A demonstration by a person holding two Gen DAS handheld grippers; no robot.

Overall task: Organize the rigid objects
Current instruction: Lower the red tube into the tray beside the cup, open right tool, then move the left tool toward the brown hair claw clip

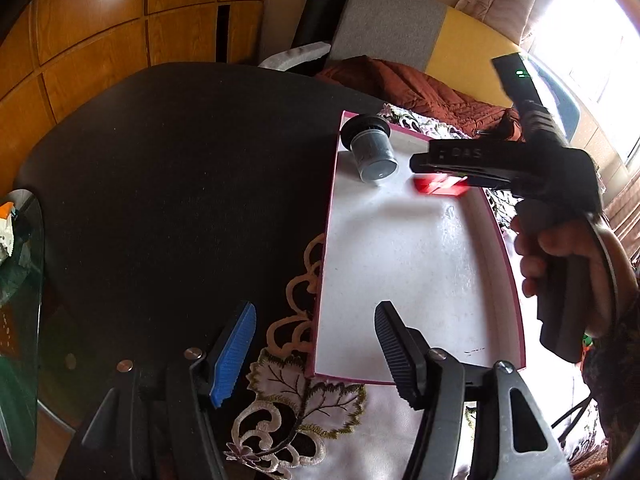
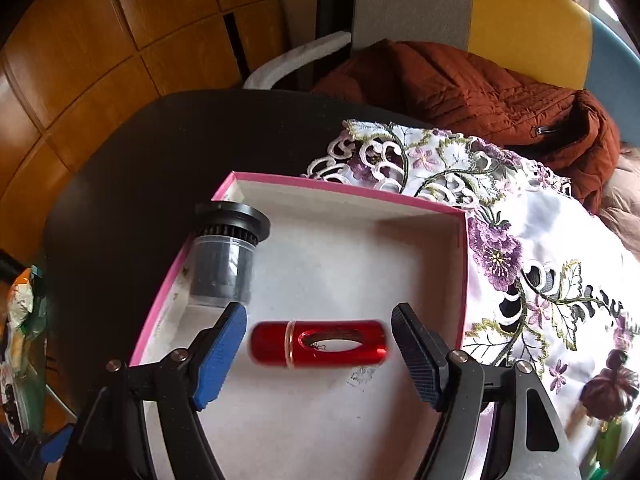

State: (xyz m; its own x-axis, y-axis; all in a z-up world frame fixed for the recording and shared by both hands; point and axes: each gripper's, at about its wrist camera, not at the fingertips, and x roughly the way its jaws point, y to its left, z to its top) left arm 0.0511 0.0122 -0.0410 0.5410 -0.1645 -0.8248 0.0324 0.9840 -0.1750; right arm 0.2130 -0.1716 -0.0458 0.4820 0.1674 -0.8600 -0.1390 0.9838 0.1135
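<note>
The red metal tube lies on its side on the floor of the pink-edged box, crosswise between the spread fingers of the right tool, touching neither. It looks light, rigid and glossy, so likely slick and prone to roll; squeeze across its middle. Beyond the blue pad sits a dark capped jar. The left tool is spread wide, empty.

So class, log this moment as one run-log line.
left gripper: open, empty | right gripper: open around red tube, not gripping | tube and grey jar in pink box
</note>
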